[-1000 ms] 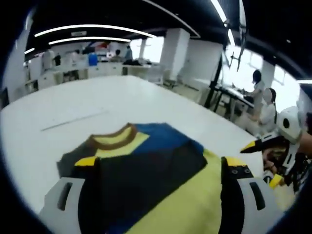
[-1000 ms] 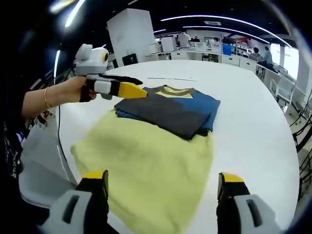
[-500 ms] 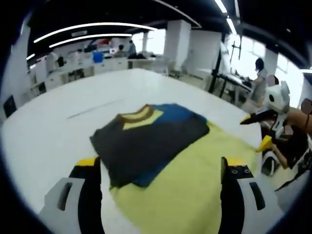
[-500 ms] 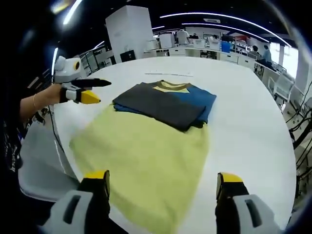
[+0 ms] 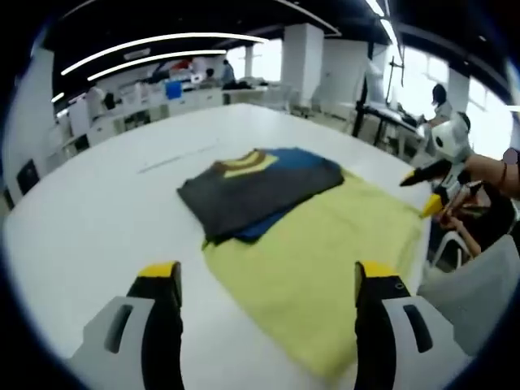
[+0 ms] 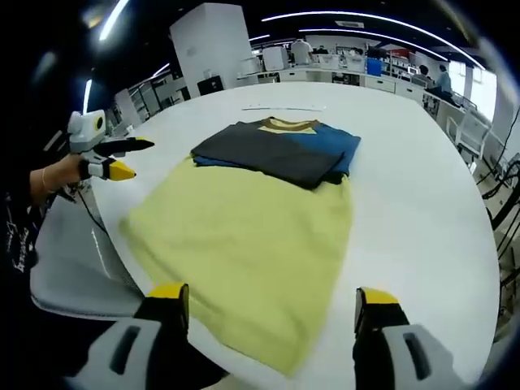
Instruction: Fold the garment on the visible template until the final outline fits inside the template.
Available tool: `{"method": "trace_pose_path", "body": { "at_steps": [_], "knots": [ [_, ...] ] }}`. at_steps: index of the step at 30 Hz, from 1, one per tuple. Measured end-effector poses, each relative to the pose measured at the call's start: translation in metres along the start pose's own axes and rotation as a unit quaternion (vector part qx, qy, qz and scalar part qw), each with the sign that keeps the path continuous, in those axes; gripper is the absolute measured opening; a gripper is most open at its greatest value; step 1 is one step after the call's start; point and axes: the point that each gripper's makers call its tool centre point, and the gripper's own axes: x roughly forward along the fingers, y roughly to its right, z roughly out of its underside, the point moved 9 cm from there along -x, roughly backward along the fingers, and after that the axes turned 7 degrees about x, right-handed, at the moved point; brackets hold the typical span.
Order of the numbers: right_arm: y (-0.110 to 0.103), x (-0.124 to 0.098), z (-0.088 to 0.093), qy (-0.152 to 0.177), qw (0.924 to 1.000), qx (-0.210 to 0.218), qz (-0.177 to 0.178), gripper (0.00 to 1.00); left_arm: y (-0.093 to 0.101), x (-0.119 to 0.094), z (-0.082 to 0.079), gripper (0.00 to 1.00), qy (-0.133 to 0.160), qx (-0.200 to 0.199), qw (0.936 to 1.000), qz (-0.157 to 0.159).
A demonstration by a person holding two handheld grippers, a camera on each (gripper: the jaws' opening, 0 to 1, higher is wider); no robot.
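A folded garment (image 5: 256,187) (image 6: 276,150), dark grey over blue with a yellow and brown collar, lies on the far end of a pale yellow template cloth (image 5: 321,264) (image 6: 244,244) on the white table. My left gripper (image 5: 264,280) stands open with nothing between its jaws, drawn back from the cloth's near edge; it also shows far left in the right gripper view (image 6: 122,158), held by a hand. My right gripper (image 6: 264,301) is open over the cloth's near edge and appears at the right of the left gripper view (image 5: 426,191).
The white table (image 5: 89,219) (image 6: 422,211) has a thin strip (image 6: 284,107) lying beyond the garment. A grey chair back (image 6: 77,260) stands by the table's near edge. Desks and seated people (image 5: 443,101) fill the room behind.
Both grippers have pulled back and away from the garment, so the garment and cloth look smaller and farther. The garment lies as before.
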Motion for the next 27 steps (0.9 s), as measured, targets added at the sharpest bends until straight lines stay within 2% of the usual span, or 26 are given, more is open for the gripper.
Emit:
{"method": "trace_pose_path", "body": {
  "at_steps": [2,9,12,15,19,27],
  "knots": [
    [0.001,-0.001,0.003,-0.004,1.0,0.004,0.001,0.78,0.005,-0.007,0.008,0.8,-0.004,-0.009,0.9999,0.002],
    [0.002,-0.002,0.013,-0.012,0.9999,0.007,0.008,0.77,0.019,-0.021,0.035,0.76,-0.029,-0.039,0.9988,0.008],
    [0.002,-0.002,0.017,-0.019,0.9998,0.007,0.009,0.75,0.026,-0.025,0.047,0.71,-0.046,-0.077,0.9957,0.021],
    [0.002,-0.002,0.021,-0.025,0.9995,0.005,0.017,0.67,0.032,-0.027,0.052,0.69,-0.056,-0.073,0.9955,0.022],
    [0.001,0.0,0.027,-0.028,0.9992,0.021,0.018,0.61,0.04,-0.031,0.065,0.59,-0.093,-0.088,0.9916,0.018],
    [0.003,-0.004,0.036,-0.041,0.9981,0.032,0.034,0.49,0.047,-0.036,0.081,0.47,-0.107,-0.114,0.9878,0.003]
  ]
}}
